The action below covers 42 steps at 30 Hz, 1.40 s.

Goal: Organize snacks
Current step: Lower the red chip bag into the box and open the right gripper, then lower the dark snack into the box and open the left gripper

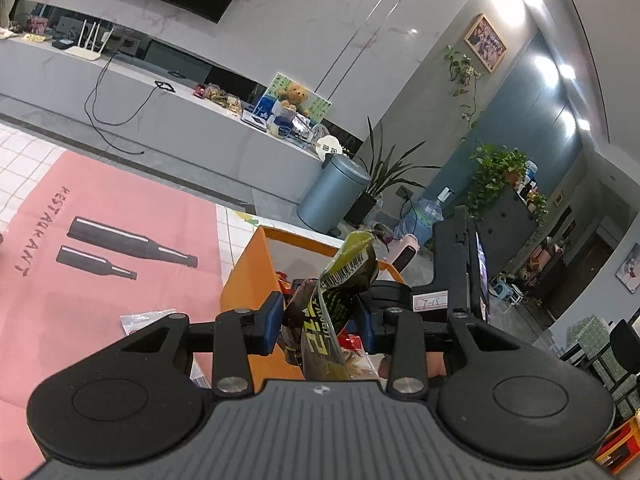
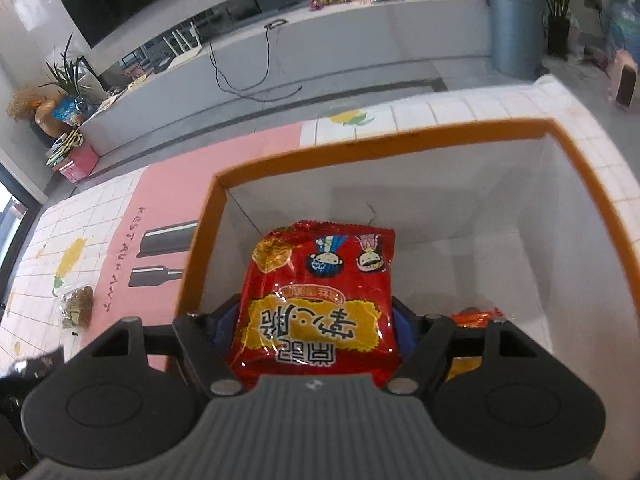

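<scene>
In the left wrist view my left gripper [image 1: 320,320] is shut on a dark green snack packet [image 1: 340,292] with yellow-green print, which sticks up between the blue pads. Just beyond stands the orange box [image 1: 244,276], with other wrappers showing inside it. In the right wrist view my right gripper [image 2: 316,320] is over the same orange-rimmed box [image 2: 200,248], whose inside is white. A puffy red snack bag [image 2: 320,296] sits between the right gripper's blue pads, which touch both of its sides. An orange wrapper [image 2: 476,316] lies inside the box at the right.
The box stands on a white tiled tablecloth [image 2: 440,108] beside a pink mat [image 1: 100,240] printed with bottles. A clear packet of brown snacks [image 2: 76,306] lies left of the mat. The black housing of the right hand's device [image 1: 452,264] is close on my left gripper's right. A grey bin [image 1: 332,192] stands beyond the table.
</scene>
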### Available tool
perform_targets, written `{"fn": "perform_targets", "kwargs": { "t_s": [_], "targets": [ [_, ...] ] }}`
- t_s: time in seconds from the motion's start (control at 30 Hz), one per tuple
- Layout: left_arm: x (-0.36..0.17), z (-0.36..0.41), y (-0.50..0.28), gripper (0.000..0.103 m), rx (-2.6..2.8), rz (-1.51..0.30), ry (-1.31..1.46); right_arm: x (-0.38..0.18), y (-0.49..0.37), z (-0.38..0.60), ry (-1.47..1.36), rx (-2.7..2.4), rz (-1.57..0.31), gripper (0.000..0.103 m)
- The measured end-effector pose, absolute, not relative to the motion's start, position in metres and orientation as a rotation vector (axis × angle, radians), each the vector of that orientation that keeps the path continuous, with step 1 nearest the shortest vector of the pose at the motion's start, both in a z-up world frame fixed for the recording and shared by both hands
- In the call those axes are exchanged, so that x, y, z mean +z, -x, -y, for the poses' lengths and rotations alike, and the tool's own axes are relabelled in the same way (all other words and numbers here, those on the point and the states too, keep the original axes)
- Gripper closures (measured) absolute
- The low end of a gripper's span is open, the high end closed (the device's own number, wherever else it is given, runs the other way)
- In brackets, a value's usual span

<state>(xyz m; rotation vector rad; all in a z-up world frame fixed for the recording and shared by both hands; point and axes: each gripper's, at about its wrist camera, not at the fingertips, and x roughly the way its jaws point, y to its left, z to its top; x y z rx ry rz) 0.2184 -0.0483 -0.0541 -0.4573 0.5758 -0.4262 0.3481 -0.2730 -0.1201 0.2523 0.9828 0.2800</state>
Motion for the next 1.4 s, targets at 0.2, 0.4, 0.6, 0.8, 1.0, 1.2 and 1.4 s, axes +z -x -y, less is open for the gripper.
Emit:
{"fn": "perform_targets", "kwargs": {
  "t_s": [0.2, 0.4, 0.6, 0.8, 1.0, 1.2, 1.4],
  "targets": [
    [-0.057, 0.048, -0.217, 0.060, -0.439, -0.585, 0.452, -0.122, -0.357, 0.272, -0.239, 0.272, -0.977, 0.017],
    [-0.051, 0.051, -0.217, 0.060, -0.422, -0.593, 0.445, -0.114, -0.354, 0.273, -0.237, 0.263, -0.957, 0.015],
    [-0.038, 0.064, -0.218, 0.060, -0.406, -0.594, 0.388, -0.080, -0.322, 0.304, -0.304, 0.222, -0.829, 0.010],
    [-0.030, 0.090, -0.228, 0.060, -0.414, -0.627, 0.330, -0.057, -0.294, 0.330, -0.295, 0.148, -0.728, 0.010],
    [-0.031, 0.127, -0.260, 0.061, -0.424, -0.744, 0.271, -0.050, -0.274, 0.364, -0.353, 0.147, -0.672, 0.010],
    [-0.048, 0.159, -0.277, 0.061, -0.436, -0.953, 0.144, -0.053, -0.263, 0.405, -0.455, 0.118, -0.643, 0.010],
    [-0.066, 0.185, -0.273, 0.060, -0.400, -1.053, -0.012, -0.062, -0.251, 0.436, -0.561, 0.067, -0.633, 0.010]
  ]
}}
